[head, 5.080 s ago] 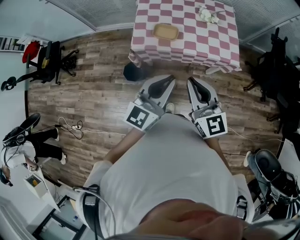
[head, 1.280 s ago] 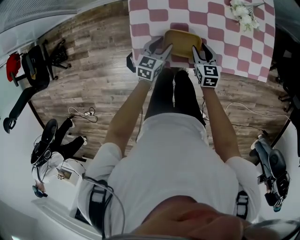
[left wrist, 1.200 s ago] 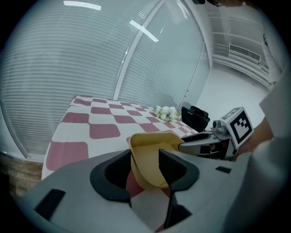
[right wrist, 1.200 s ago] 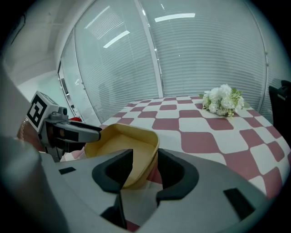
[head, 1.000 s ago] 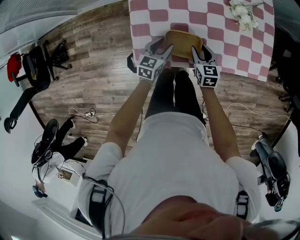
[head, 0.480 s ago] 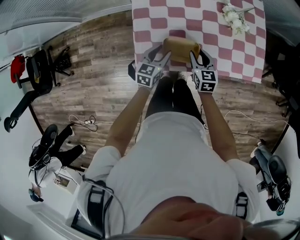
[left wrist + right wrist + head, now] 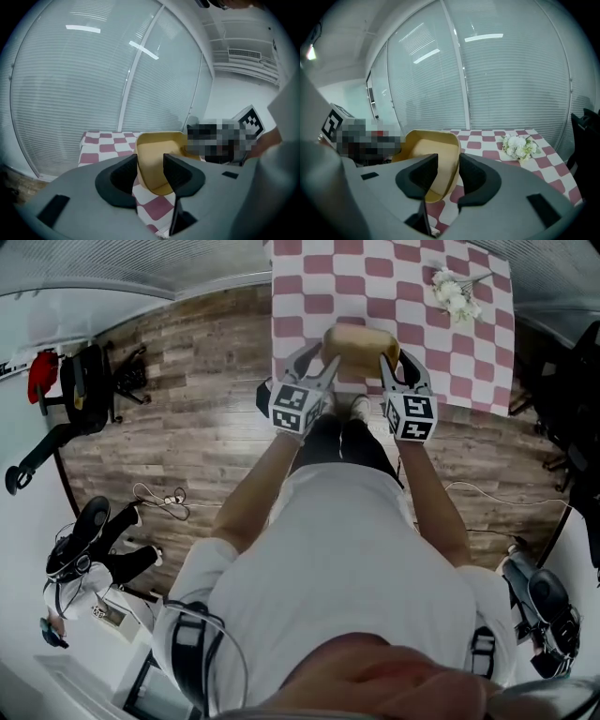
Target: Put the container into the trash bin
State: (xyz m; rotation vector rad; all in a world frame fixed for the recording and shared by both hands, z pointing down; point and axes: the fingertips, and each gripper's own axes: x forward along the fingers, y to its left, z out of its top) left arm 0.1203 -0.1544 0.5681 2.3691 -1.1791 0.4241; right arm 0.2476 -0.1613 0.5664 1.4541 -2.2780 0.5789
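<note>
Head view: my left gripper (image 7: 319,357) and right gripper (image 7: 389,367) each clamp the container (image 7: 361,341) by a rim, above the table (image 7: 412,296) — right jaws closing on the wall between them. Lift in hand; next — carry it level to the trash bin, not clearly in view.

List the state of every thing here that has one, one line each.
container: empty, held up above the checked tablecloth between both grippers.
left gripper: shut on the container's left wall.
right gripper: jaws closing, with the container's right wall between them.
flowers: lying on the checked tablecloth, untouched.
</note>
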